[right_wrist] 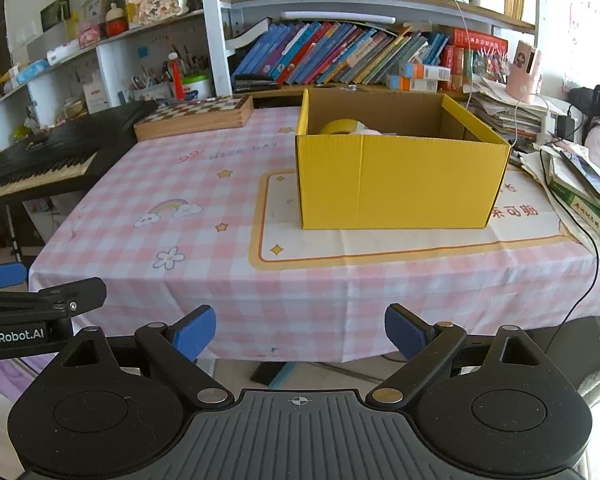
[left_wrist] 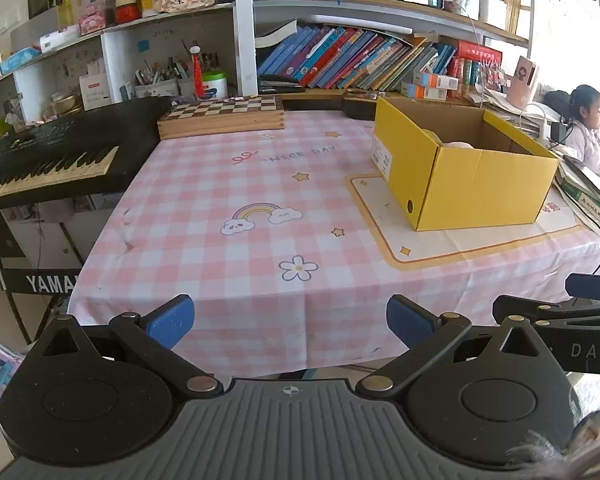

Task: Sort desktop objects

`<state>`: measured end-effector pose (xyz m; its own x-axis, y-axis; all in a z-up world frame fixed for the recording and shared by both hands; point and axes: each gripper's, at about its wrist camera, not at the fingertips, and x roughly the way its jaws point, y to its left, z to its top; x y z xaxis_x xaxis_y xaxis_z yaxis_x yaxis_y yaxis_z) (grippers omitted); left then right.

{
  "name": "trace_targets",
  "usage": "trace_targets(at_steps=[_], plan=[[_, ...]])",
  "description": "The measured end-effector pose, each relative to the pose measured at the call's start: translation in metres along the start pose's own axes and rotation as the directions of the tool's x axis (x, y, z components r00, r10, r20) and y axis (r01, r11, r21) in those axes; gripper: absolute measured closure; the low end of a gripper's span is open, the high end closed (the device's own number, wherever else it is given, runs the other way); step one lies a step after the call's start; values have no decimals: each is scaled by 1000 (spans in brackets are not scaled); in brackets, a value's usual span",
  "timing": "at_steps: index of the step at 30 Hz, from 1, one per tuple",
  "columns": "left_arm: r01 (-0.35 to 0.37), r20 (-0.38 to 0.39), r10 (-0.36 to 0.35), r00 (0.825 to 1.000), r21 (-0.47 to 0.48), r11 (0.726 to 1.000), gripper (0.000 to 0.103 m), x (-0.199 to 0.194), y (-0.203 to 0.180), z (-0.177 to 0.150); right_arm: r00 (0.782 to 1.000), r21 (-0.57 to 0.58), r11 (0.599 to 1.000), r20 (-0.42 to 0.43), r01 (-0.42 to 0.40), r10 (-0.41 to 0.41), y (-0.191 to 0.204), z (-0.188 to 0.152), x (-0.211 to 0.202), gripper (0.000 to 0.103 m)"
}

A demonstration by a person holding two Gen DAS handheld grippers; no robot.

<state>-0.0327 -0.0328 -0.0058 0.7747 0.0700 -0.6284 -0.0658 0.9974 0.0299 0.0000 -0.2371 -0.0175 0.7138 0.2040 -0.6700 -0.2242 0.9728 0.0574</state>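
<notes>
A yellow cardboard box point(left_wrist: 472, 176) point(right_wrist: 396, 184) stands open on a cream mat point(left_wrist: 452, 244) point(right_wrist: 380, 244) on the right half of the pink checked tablecloth point(left_wrist: 236, 216) point(right_wrist: 160, 184). Inside it I see a yellow tape roll point(right_wrist: 342, 126) and a pale pink object point(left_wrist: 458, 145) point(right_wrist: 374, 133), mostly hidden by the wall. My left gripper point(left_wrist: 290, 322) is open and empty, held off the table's front edge. My right gripper point(right_wrist: 300, 334) is open and empty, also before the front edge, facing the box.
A wooden chessboard box point(left_wrist: 220, 116) point(right_wrist: 196, 114) sits at the table's far edge. A black keyboard point(left_wrist: 52, 156) point(right_wrist: 40, 160) stands left of the table. Bookshelves stand behind. Stacked books and a cable point(right_wrist: 580, 220) lie at the right, where a child point(left_wrist: 586, 128) sits.
</notes>
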Motion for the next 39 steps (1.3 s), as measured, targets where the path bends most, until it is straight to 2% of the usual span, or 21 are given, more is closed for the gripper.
trace_targets(at_steps=[23, 39], plan=[[21, 14, -21, 1000, 13, 1000, 0, -2, 0, 0, 1000, -4, 1000, -6, -1, 1, 4, -1, 3, 9], [15, 15, -14, 1000, -13, 1000, 0, 1, 6, 2, 1000, -9, 1000, -17, -1, 1, 7, 1, 6, 9]])
